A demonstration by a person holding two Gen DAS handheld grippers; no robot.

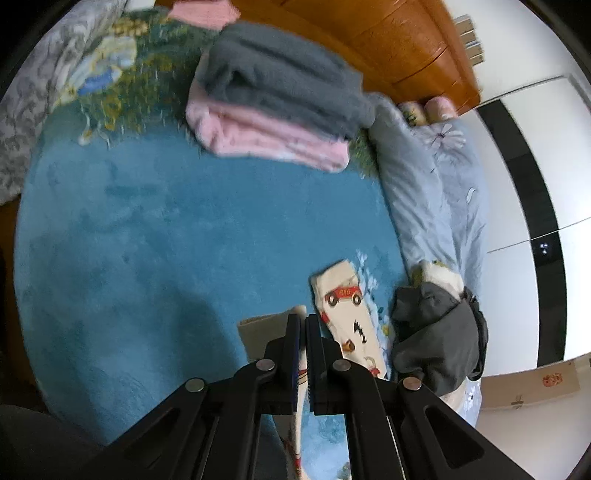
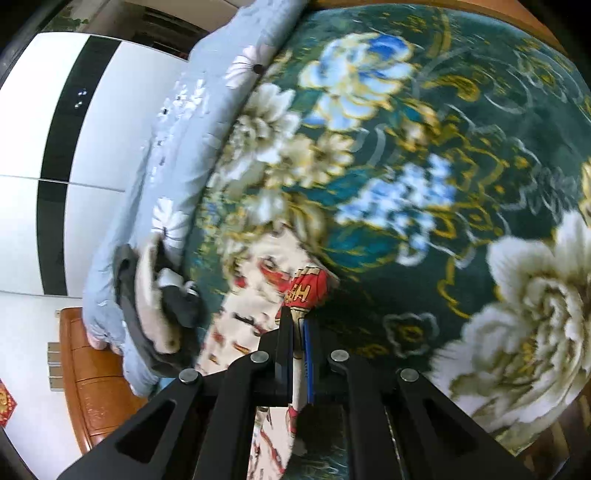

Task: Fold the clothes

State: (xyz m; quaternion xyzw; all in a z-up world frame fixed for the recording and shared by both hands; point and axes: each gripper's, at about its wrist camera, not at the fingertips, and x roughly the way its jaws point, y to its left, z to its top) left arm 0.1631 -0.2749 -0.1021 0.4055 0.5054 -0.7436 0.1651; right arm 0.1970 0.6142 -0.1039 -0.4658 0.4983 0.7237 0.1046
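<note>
The left tool [image 1: 303, 319] is clenched on the cream cotton garment printed with red cars [image 1: 349, 314], its two black fingers nearly together with a thin fold of the cloth running down between the pads. From that pinch the garment lies as a long narrow strip on the bed, its long axis running away from the tool and slightly to the right, its far end squared off. In the right wrist view the right tool [image 2: 298, 325] is likewise clenched on the same cream car-print garment [image 2: 258, 295], cloth caught between its blue-edged pads; here the strip stretches away up and to the left, blurred.

Beneath it spreads the plush blue and dark green blanket with large cream and blue flowers [image 1: 147, 240], a soft, short-piled surface. Just right of the garment in the left view sits a crumpled dark grey and cream bundle of clothes [image 1: 439, 332], resting against the rolled pale blue floral quilt [image 1: 436, 177] that runs along the bed's edge. Farther off lies a neat stack: a folded fleecy grey garment [image 1: 280, 77] on top of a folded pink fleece garment [image 1: 266, 136]. Beyond stand an orange-brown wooden headboard [image 1: 369, 33] and a white wardrobe with a black stripe [image 1: 524, 177].
</note>
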